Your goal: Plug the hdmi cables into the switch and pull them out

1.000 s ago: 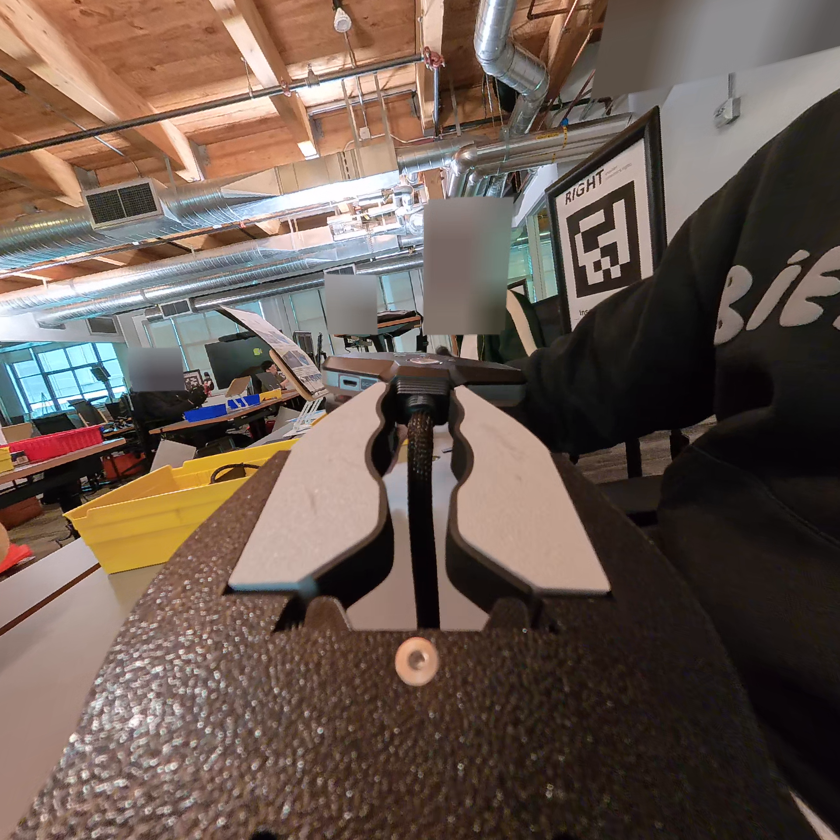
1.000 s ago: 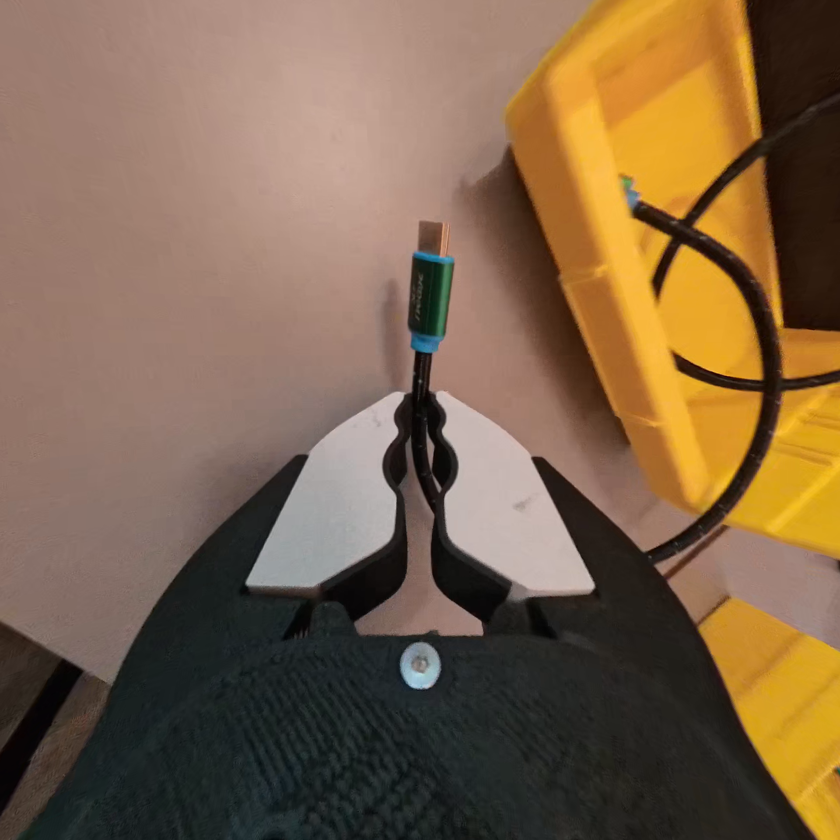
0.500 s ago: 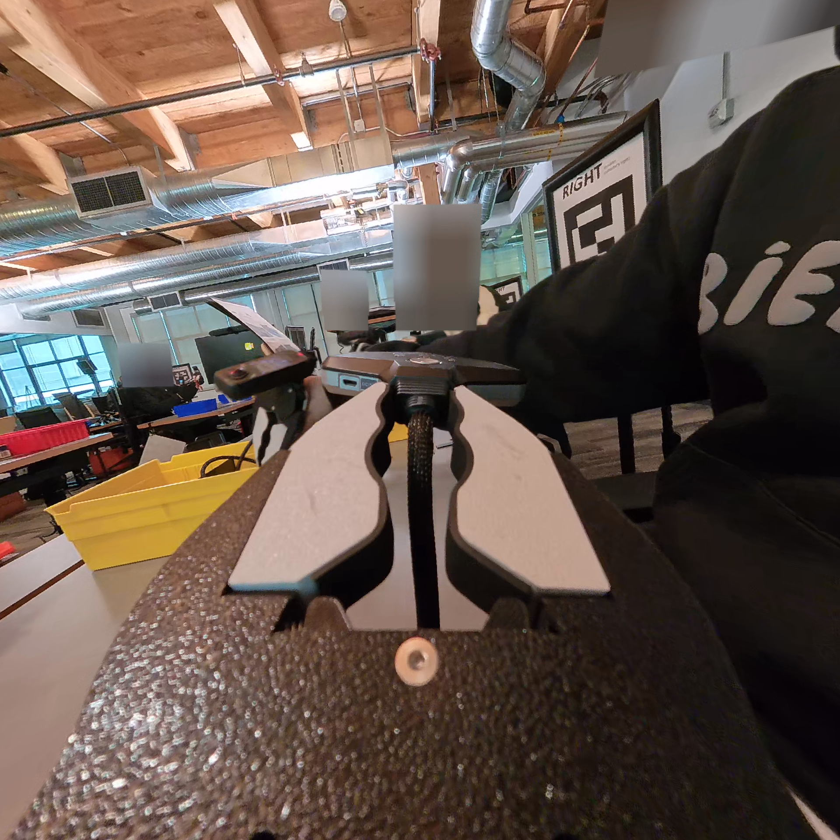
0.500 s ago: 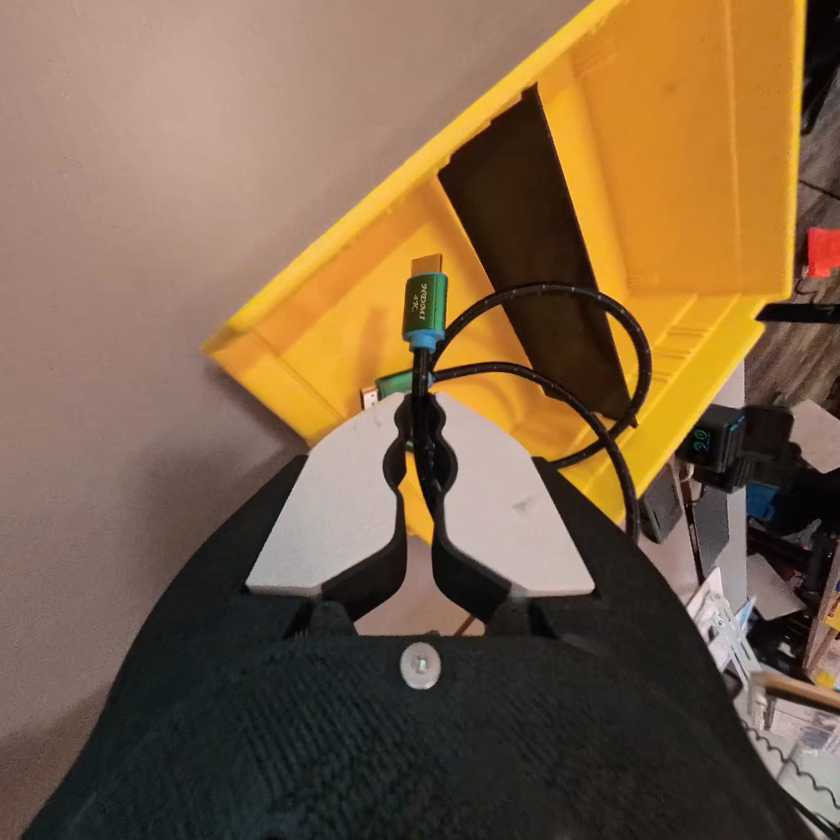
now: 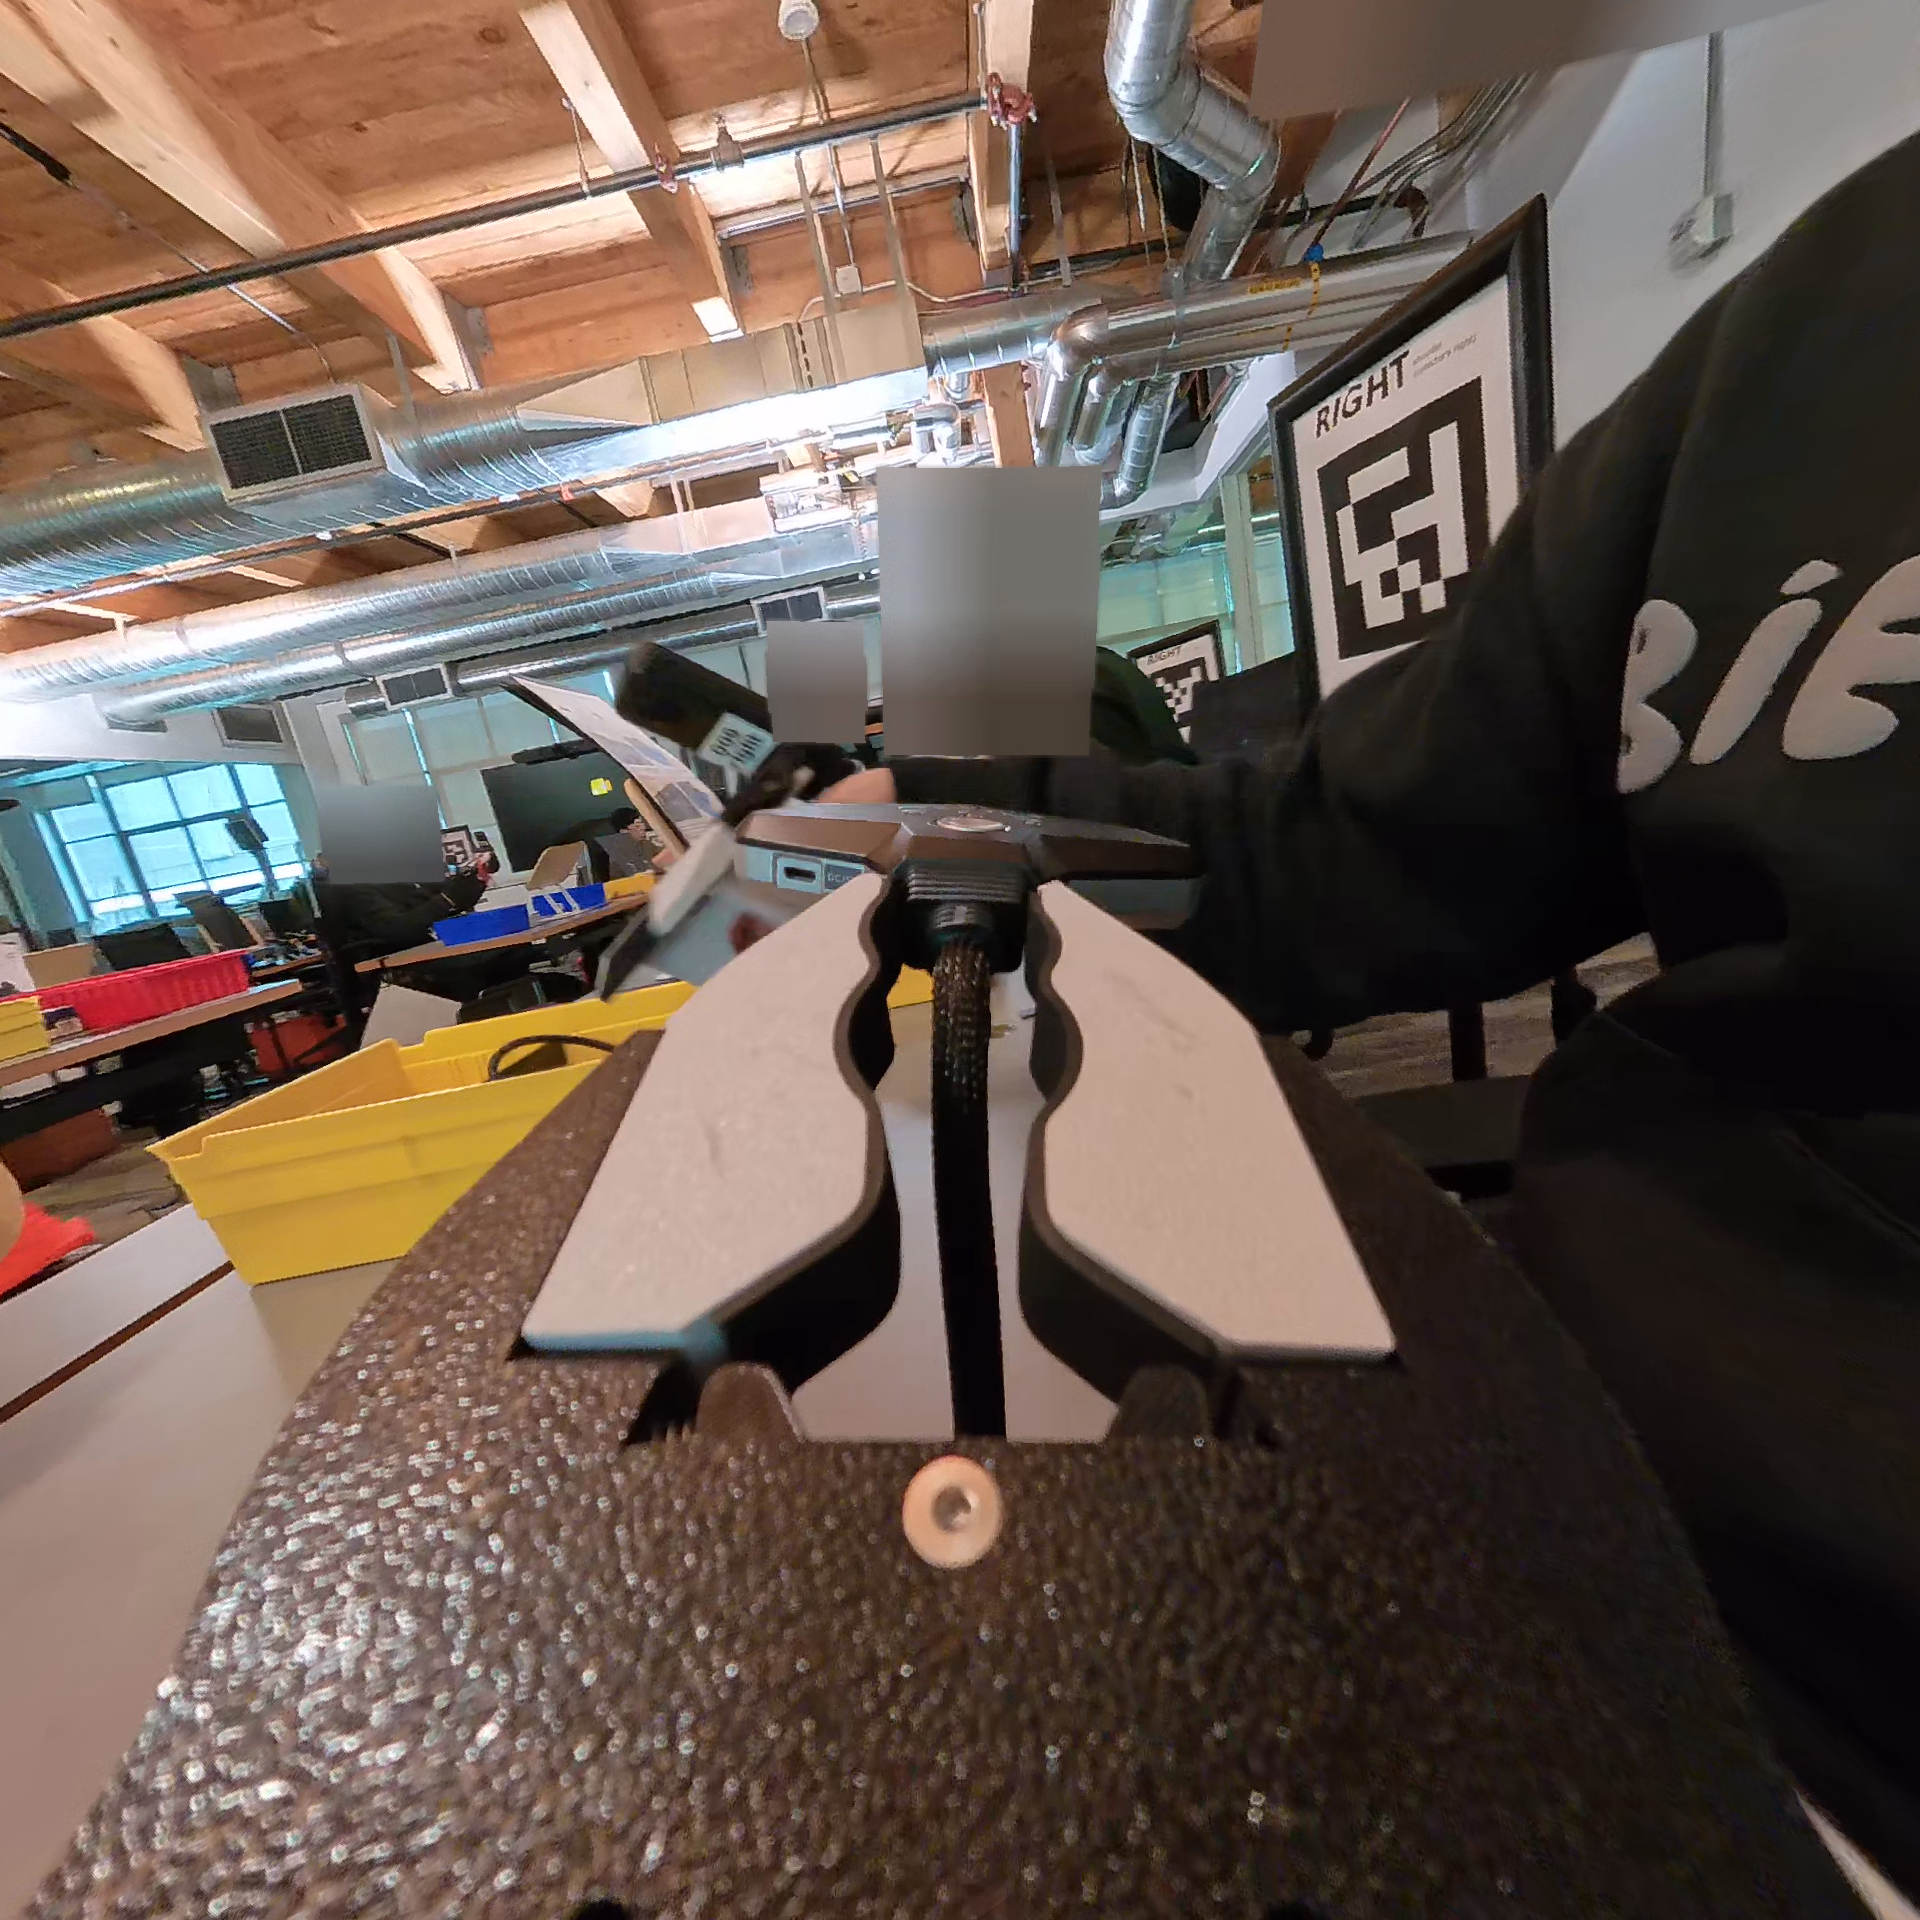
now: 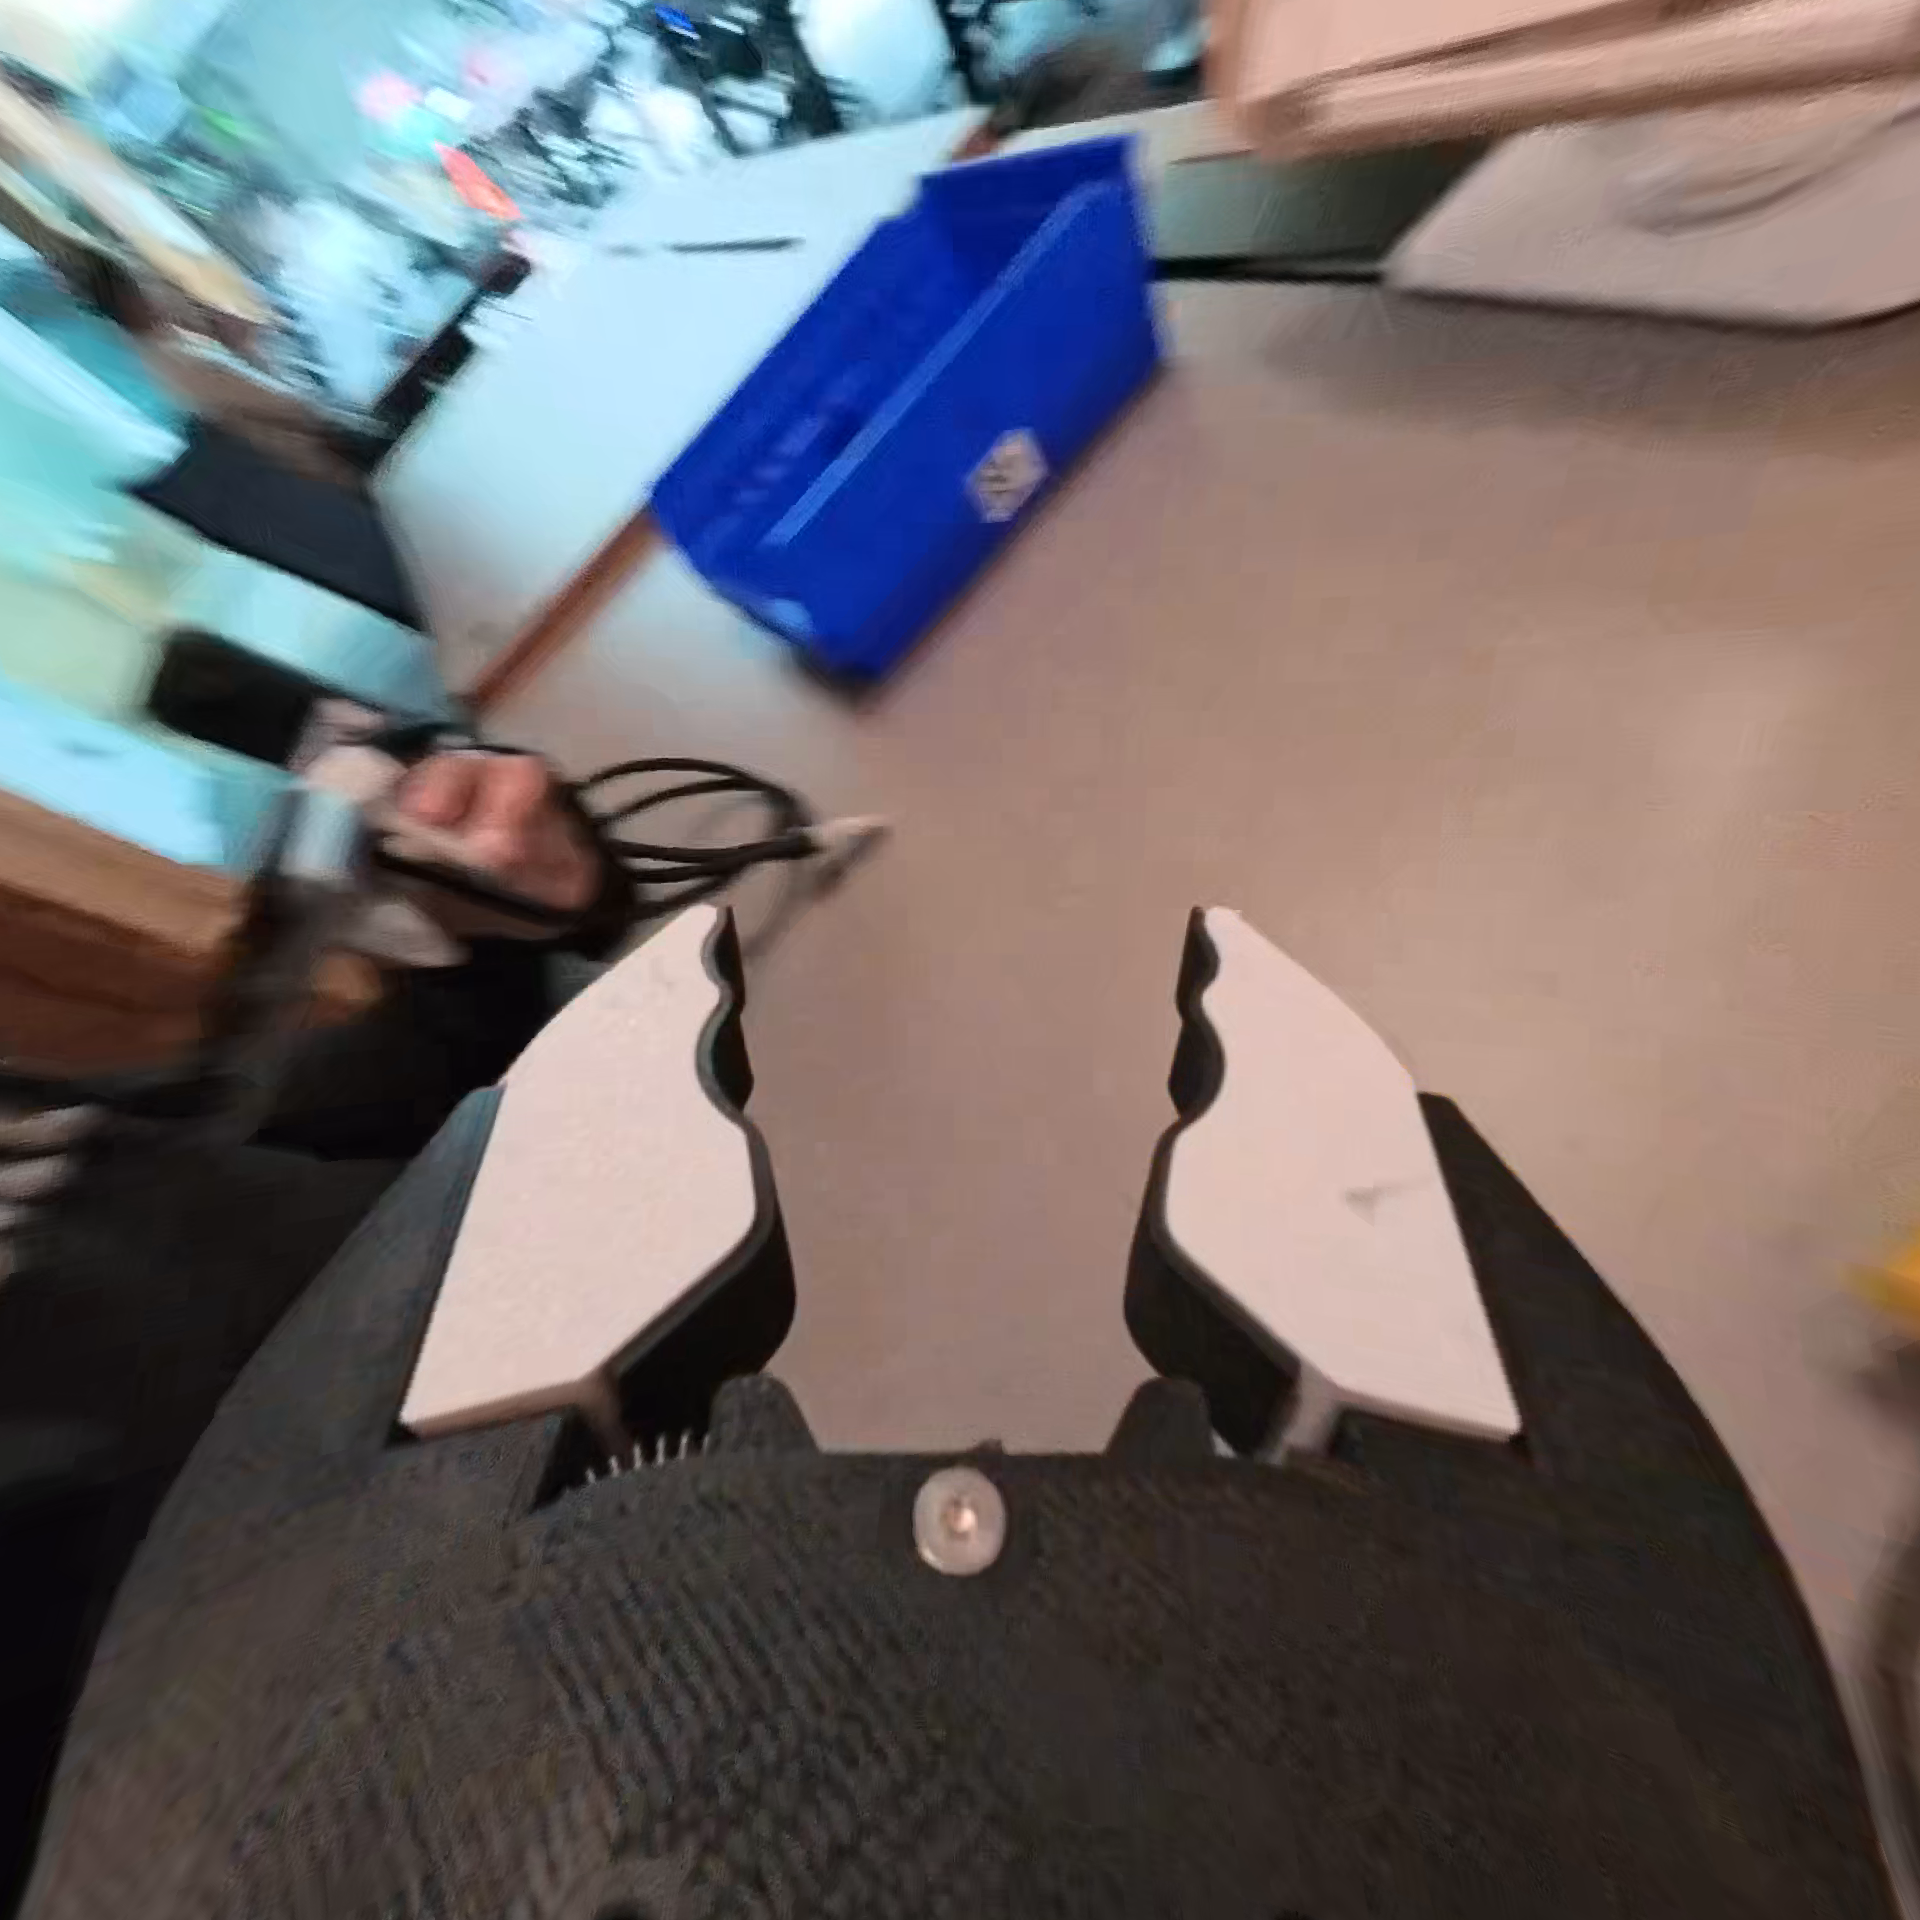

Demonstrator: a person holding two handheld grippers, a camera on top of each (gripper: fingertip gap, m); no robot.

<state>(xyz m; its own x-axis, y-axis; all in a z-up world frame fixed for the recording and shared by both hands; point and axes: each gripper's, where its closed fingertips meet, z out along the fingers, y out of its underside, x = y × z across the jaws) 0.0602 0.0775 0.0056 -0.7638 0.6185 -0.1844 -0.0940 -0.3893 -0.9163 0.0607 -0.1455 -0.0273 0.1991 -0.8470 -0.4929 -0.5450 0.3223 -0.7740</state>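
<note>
In the left wrist view my left gripper (image 5: 961,940) is shut on the ribbed black plug (image 5: 961,885) of a braided black cable (image 5: 961,1049) that runs back between the fingers. The plug sits in the flat dark switch (image 5: 831,831), which is held up in the air in front of the tips. My right gripper (image 6: 961,920) is open with nothing between its fingers, above the beige table (image 6: 1403,727). It also shows blurred in the left wrist view (image 5: 686,904), just left of the switch. Black cable loops (image 6: 686,821) with a pale plug end lie left of it, by a hand (image 6: 488,831).
A yellow bin (image 5: 343,1153) with a black cable (image 5: 530,1051) in it stands on the table to the left. A blue bin (image 6: 935,416) stands farther back on the table. A person's dark sleeve (image 5: 1455,852) fills the right of the left wrist view. The right wrist view is motion-blurred.
My right gripper held the green-plugged cable over the yellow bin, then opened and let it go. It has swung away toward the switch. My left gripper keeps its hold.
</note>
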